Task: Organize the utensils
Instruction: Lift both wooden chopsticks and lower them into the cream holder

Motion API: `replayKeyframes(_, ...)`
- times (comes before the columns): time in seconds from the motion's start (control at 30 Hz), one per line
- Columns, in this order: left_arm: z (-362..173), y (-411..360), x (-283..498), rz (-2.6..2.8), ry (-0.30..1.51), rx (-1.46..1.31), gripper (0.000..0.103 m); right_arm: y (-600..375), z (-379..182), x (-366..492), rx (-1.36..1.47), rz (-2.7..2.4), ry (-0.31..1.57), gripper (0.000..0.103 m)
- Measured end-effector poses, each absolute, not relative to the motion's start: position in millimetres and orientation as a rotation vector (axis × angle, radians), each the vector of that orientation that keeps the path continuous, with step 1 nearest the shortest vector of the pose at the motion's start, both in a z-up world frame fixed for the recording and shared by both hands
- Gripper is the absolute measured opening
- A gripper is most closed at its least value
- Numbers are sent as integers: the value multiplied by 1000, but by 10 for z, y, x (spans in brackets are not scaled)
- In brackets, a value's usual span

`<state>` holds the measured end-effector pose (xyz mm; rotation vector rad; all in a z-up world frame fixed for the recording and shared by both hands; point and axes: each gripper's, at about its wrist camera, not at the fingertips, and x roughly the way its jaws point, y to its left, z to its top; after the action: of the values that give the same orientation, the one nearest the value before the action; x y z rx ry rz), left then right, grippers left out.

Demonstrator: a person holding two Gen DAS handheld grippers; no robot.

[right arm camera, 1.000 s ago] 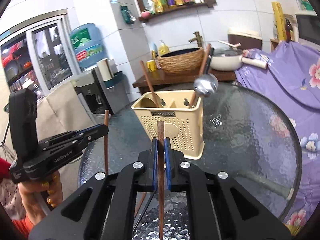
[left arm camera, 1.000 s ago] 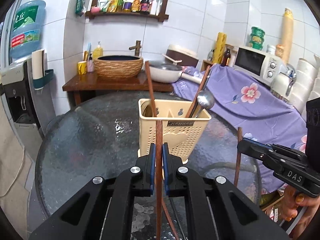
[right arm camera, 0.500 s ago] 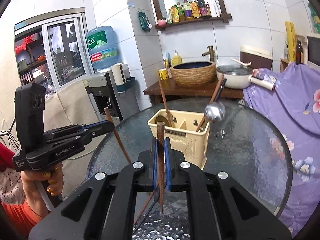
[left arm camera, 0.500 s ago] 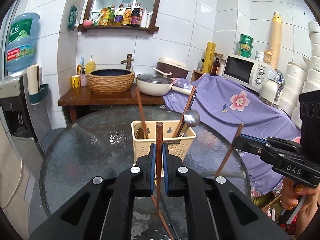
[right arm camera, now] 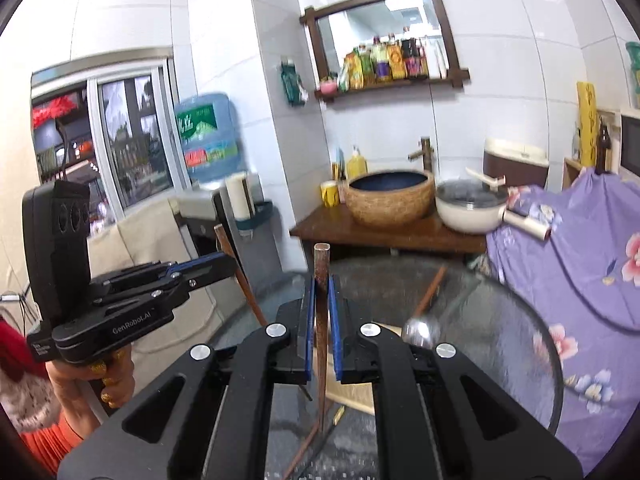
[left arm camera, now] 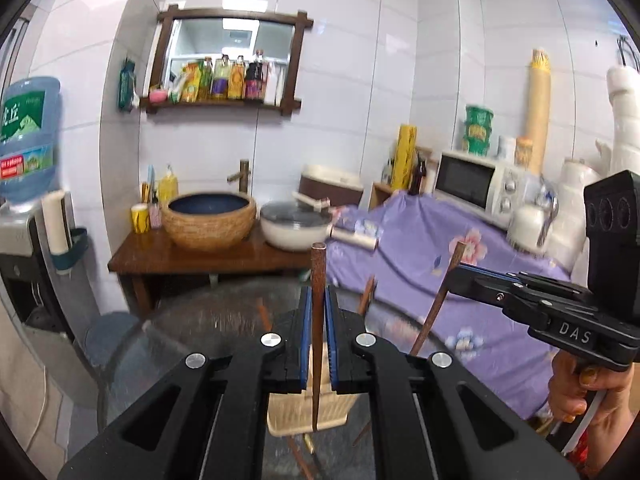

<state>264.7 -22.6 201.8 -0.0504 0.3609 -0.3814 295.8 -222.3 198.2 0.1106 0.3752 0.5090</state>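
My left gripper [left arm camera: 318, 296] is shut on a brown chopstick [left arm camera: 317, 272] that stands upright between its blue pads. My right gripper [right arm camera: 321, 286] is shut on a second brown chopstick [right arm camera: 321, 264], also upright. Each gripper shows in the other's view: the right one [left arm camera: 460, 276] with its chopstick [left arm camera: 438, 300], the left one [right arm camera: 224, 264] with its chopstick [right arm camera: 240, 276]. The beige utensil holder [left arm camera: 308, 412] sits on the round glass table [left arm camera: 192, 332], low and mostly hidden behind my fingers. A steel ladle [right arm camera: 418, 330] and brown handles stick out of it.
More utensils lie on the glass under the grippers [right arm camera: 308, 440]. Behind the table stand a wooden side table [left arm camera: 200, 256] with a basket bowl [left arm camera: 212, 220] and a white pan [left arm camera: 296, 230]. A purple flowered cloth [left arm camera: 432, 248] covers the right side. A water dispenser [left arm camera: 28, 208] is at the left.
Both grippers have risen and tilted up with their chopsticks. The holder has dropped from mid-frame to the bottom, behind the fingers. More wall and shelf show now.
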Motion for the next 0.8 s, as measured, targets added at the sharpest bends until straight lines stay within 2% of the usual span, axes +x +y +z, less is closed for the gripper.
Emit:
replayKeyframes(0.13, 2274, -288, 2806, -344, 322, -45, 7, -2259, 2294, 3109, 118, 462, 309, 8)
replayKeyframes(0.27, 2278, -400, 3025, -291, 328, -25, 7, -2210, 2321, 3286, 87, 395, 278, 8)
replayKeyframes(0.6, 1502, -462, 3448, -245, 463, -44, 7, -2189, 1400, 3744, 128, 338, 435, 8)
replayKeyframes(0.8, 1073, -416, 3536, -238, 537, -58, 7, -2157, 1074, 3851, 140, 338, 489, 8)
